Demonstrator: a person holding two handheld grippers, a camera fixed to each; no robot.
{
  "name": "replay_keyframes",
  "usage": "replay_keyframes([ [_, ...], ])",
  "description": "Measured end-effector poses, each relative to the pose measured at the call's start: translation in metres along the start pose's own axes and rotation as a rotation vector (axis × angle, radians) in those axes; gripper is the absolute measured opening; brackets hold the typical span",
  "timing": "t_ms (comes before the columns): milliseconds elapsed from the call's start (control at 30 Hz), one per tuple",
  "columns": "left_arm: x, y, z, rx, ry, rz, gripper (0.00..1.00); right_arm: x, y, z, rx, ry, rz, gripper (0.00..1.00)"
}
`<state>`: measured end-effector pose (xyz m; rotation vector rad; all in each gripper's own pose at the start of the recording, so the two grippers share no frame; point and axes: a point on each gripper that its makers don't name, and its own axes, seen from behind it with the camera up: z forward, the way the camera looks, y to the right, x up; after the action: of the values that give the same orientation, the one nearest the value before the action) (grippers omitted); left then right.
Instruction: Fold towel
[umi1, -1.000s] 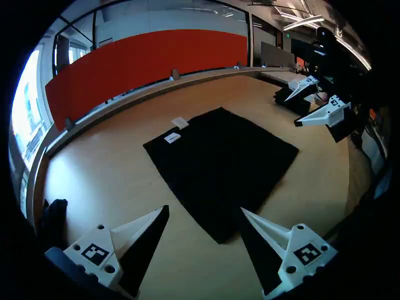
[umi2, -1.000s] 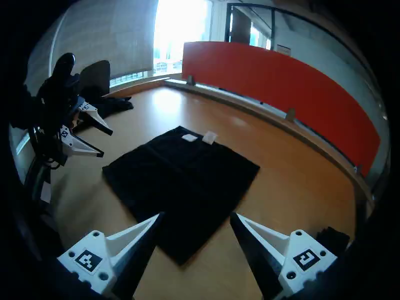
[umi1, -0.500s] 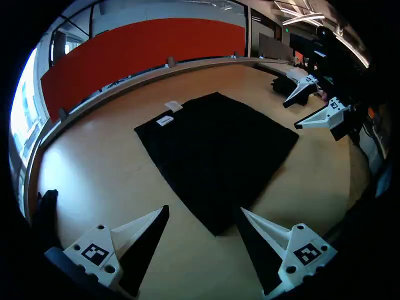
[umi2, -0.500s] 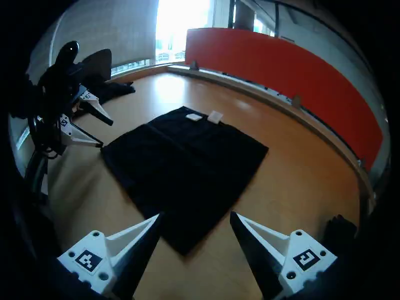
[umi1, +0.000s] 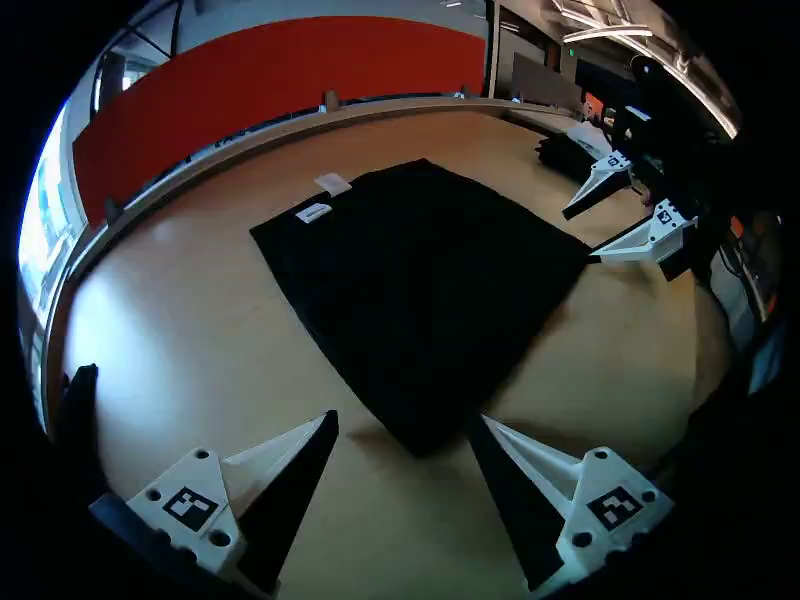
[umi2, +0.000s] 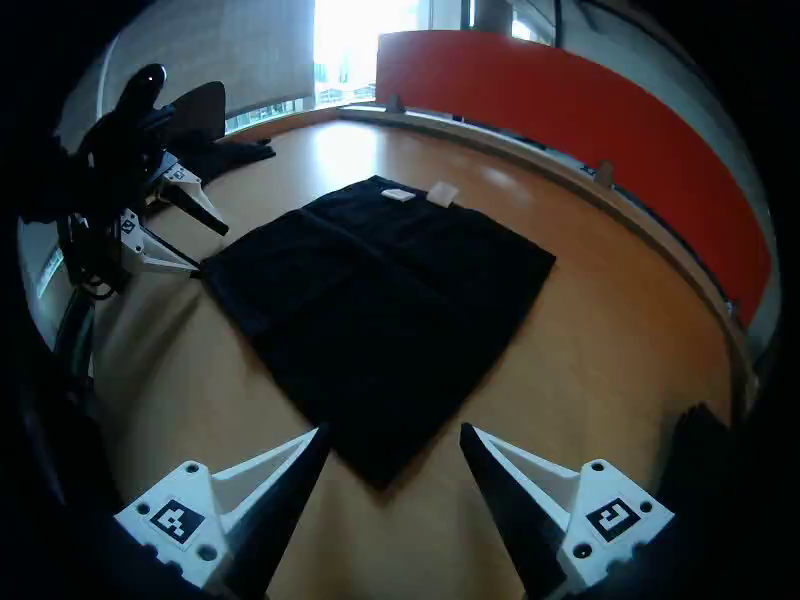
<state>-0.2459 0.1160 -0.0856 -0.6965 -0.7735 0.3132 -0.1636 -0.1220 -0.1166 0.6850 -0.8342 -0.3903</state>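
A black towel (umi1: 425, 280) lies flat on the wooden table (umi1: 180, 330), with two small white tags at its far edge. In the left gripper view, my left gripper (umi1: 405, 470) is open, and the towel's near corner sits between and just ahead of its fingertips. Beyond the towel's right corner I see the right gripper (umi1: 600, 230), open. In the right gripper view, the towel (umi2: 380, 300) points a near corner at my open right gripper (umi2: 395, 470). The left gripper (umi2: 195, 245) is open at the towel's left corner.
A red partition (umi1: 270, 80) runs along the table's far edge. Dark folded cloths lie on the table at the far end (umi1: 565, 155) and at the near left (umi1: 80, 420). A bright window (umi2: 360, 40) lies beyond the table.
Both grippers have come lower and closer to the towel. Each towel corner now lies nearer the fingertips of the gripper facing it. Both stay open.
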Motion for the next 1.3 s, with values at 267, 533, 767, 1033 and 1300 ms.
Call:
replay_keyframes([
  [267, -0.003, 0.006, 0.003, -0.014, -0.014, 0.007, 0.94, -0.009, 0.0, 0.001, 0.01, -0.021, -0.024, 1.0],
  [533, -0.003, 0.007, 0.003, -0.012, -0.017, 0.009, 0.94, -0.012, -0.001, 0.001, 0.026, -0.025, -0.021, 0.97],
  [767, -0.003, 0.008, 0.005, -0.004, -0.025, 0.017, 0.94, -0.014, -0.006, 0.0, 0.054, -0.024, -0.019, 0.84],
  [1033, -0.002, 0.01, 0.004, 0.004, -0.032, -0.001, 0.95, -0.013, -0.008, 0.002, 0.069, -0.027, -0.023, 0.78],
  [1300, -0.001, 0.013, 0.006, 0.009, -0.04, -0.007, 0.95, -0.012, -0.009, 0.003, 0.076, -0.028, -0.03, 0.73],
])
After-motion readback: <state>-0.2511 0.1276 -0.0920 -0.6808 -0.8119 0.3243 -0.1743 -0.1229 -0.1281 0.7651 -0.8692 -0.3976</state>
